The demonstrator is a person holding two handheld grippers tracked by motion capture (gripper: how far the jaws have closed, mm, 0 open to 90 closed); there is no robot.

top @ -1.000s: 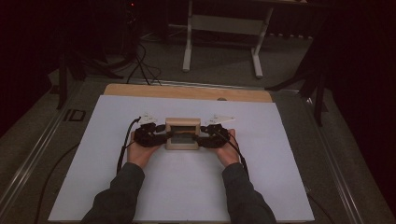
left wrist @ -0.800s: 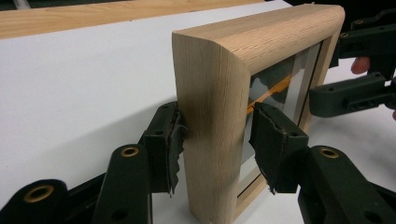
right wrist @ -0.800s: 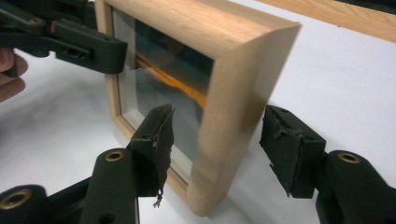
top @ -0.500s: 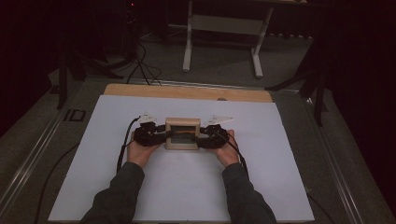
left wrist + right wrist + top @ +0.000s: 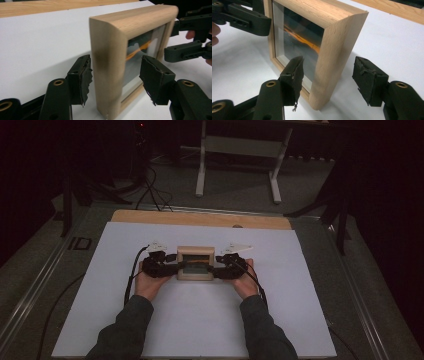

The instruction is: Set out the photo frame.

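So you've got one wooden picture frame (image 5: 195, 263) standing upright on the white sheet (image 5: 200, 320) covering the desk (image 5: 200, 218), and two grippers, one at each end of it. Your left gripper (image 5: 115, 75) straddles the frame's left edge, fingers (image 5: 82, 77) spread with gaps on both sides, jaws having just been opening. Your right gripper (image 5: 329, 75) straddles the right edge, fingers (image 5: 293, 75) also apart, not pressing the wood.

place: lab or studio | cues: dark room, floor cables (image 5: 150, 190), stand legs (image 5: 237, 165), white-topped table (image 5: 125, 250)
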